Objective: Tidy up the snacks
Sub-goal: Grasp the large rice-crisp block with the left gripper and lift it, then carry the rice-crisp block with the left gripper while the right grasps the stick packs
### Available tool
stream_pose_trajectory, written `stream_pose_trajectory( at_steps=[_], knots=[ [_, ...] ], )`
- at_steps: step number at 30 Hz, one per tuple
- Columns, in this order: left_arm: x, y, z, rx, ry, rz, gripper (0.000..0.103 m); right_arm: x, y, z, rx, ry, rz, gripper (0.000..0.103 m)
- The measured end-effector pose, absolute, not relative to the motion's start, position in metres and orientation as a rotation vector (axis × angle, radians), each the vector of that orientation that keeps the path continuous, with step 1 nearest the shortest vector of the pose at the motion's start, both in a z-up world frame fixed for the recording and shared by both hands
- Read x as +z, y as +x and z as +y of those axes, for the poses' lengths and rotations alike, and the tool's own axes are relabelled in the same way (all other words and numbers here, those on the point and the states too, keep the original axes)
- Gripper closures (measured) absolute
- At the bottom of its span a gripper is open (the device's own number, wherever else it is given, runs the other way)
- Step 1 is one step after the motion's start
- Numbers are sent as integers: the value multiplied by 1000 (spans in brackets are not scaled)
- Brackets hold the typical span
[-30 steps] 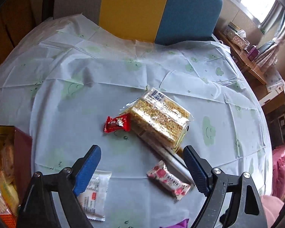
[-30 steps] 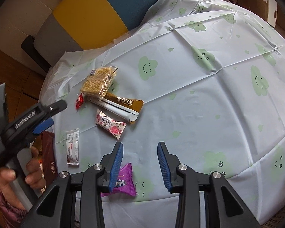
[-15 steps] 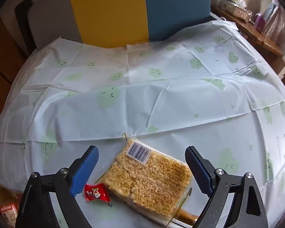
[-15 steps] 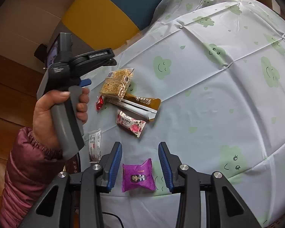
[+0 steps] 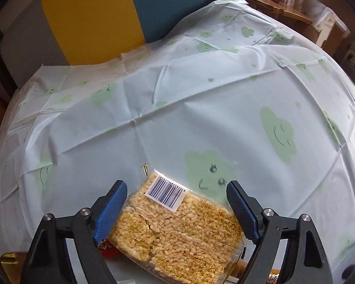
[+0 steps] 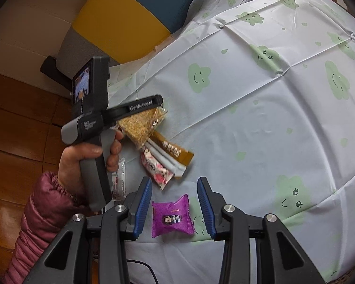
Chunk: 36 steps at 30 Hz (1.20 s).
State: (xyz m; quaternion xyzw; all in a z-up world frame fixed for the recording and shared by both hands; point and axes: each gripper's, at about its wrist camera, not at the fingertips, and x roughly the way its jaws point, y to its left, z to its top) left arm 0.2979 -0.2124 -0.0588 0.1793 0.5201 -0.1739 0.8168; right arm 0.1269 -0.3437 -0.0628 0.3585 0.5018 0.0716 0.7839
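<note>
Left claw (image 5: 176, 209): jaws wide and closing, straddling the clear-wrapped rice-crisp pack (image 5: 175, 227); the blue pads stand at the pack's two sides, and firm contact cannot be confirmed. The pack lies on the desk (image 5: 201, 108), barcode label up, under a pale cloth printed with green smiling clouds. A red wrapper (image 5: 105, 248) shows just under the pack's left edge. Seen from the right wrist, a hand (image 6: 82, 161) in a maroon padded sleeve (image 6: 42, 222) grips the left tool's handle. Below the rice-crisp pack, a brown-and-white long packet (image 6: 170, 156) lies partly beneath it, a pink floral wrapper (image 6: 157, 170) just beside that, and a white sachet (image 6: 119, 179) near the hand. Right claw (image 6: 175, 209): jaws partly spread, pads clear of the purple wrapped snack (image 6: 172, 216), which lies flat on the desk between them.
</note>
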Motion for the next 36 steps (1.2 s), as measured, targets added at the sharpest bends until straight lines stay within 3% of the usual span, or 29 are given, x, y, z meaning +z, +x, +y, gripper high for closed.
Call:
stream_pose_trajectory(
  at_steps=[5, 14, 17, 28, 30, 32, 36],
  knots=[
    [-46, 257, -190, -413, 395, 1065, 19, -67, 127, -341, 131, 748, 1106, 63],
    [-11, 229, -119, -319, 93, 1092, 19, -74, 129, -338, 90, 696, 1139, 63],
    [-18, 230, -119, -293, 93, 1122, 11, -75, 129, -336, 79, 684, 1147, 63],
    [-57, 255, -155, -233, 65, 1255, 9, -81, 130, -337, 41, 653, 1176, 63],
    [-60, 253, -157, -222, 91, 1247, 11, -82, 130, -336, 37, 649, 1180, 63],
    [-58, 249, -157, -229, 102, 1214, 24, -82, 130, -336, 33, 643, 1183, 63],
    [-47, 237, -149, -268, 100, 1140, 29, -83, 130, -336, 23, 636, 1181, 63]
  ],
)
